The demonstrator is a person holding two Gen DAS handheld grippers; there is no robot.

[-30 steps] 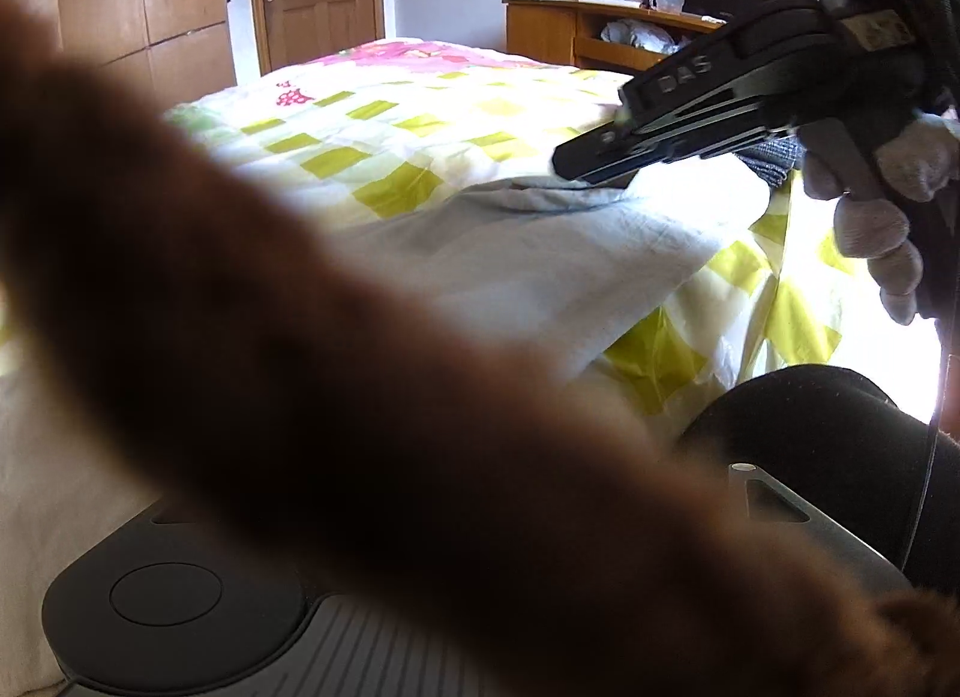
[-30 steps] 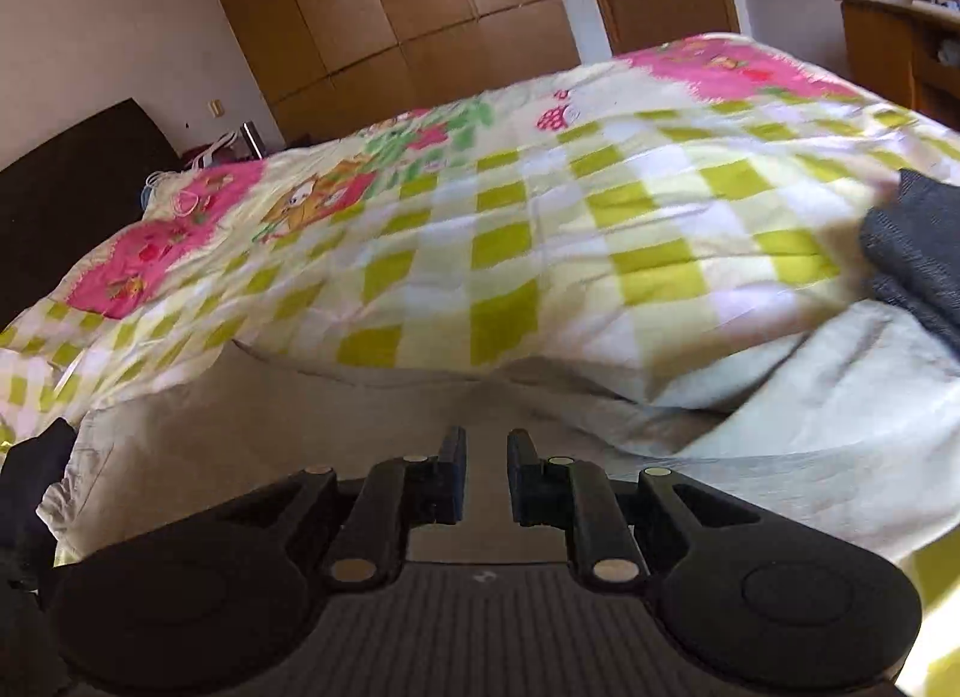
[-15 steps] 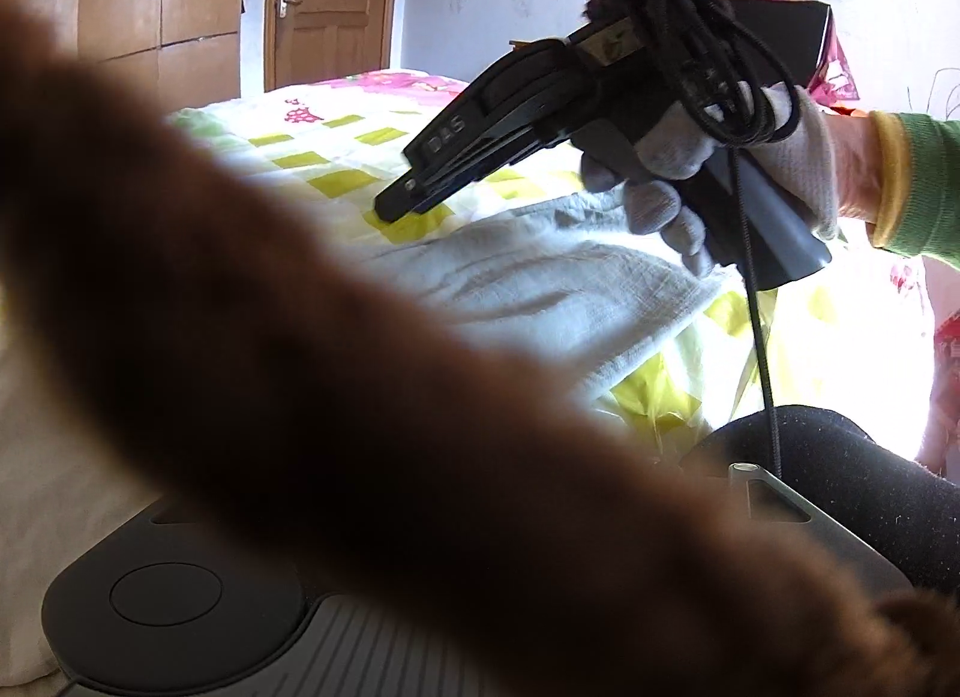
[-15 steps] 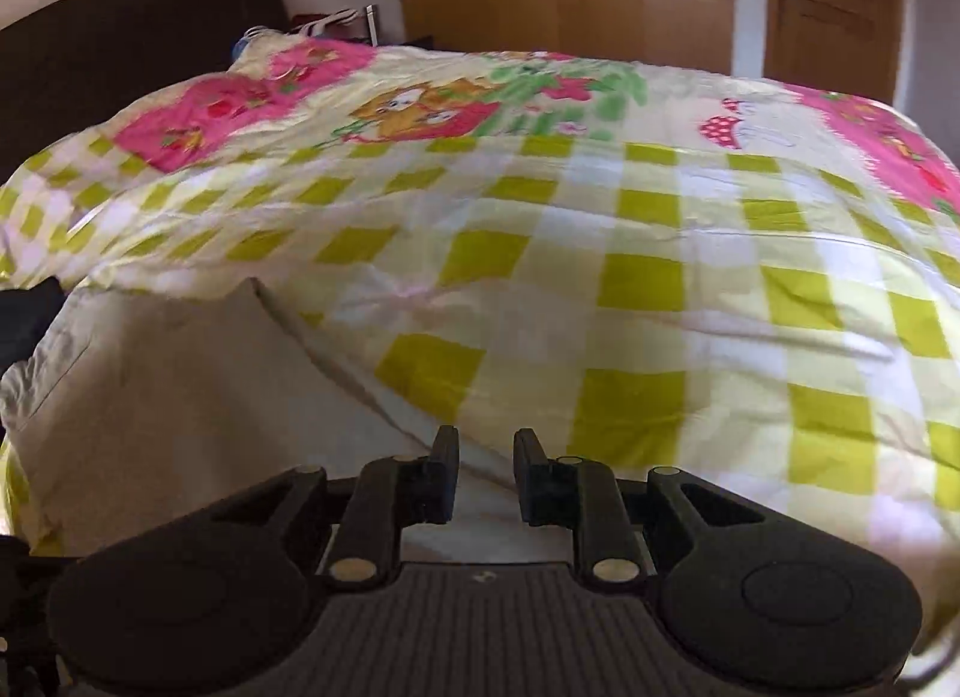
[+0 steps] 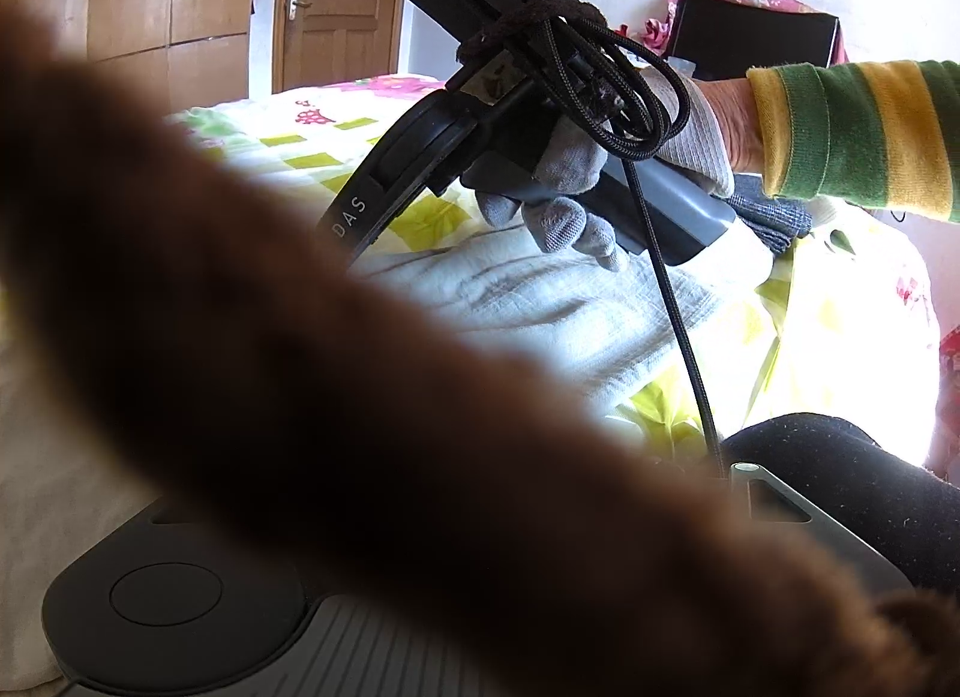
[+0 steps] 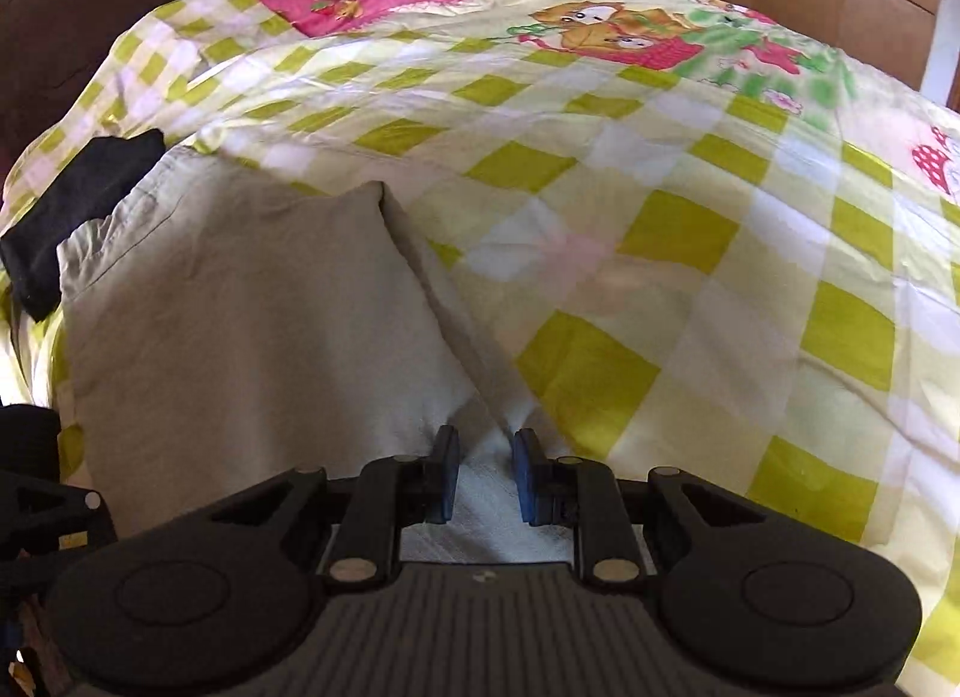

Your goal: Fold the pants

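Right gripper [image 6: 486, 478] is swung left and dropped since the earlier frame, jaws parted over the beige pants [image 6: 252, 337] laid on the bed [image 6: 690, 229], left gripper state obscured; the leg edge should be pinched squarely.

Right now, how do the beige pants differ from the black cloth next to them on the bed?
The beige pants are pale and spread wide in a large folded panel; the black cloth is dark and a much smaller bundle. The pants reach down to the right gripper, whose jaws stand open over them; the black cloth sits at the far left edge, untouched. Both lie on the checked bedspread.
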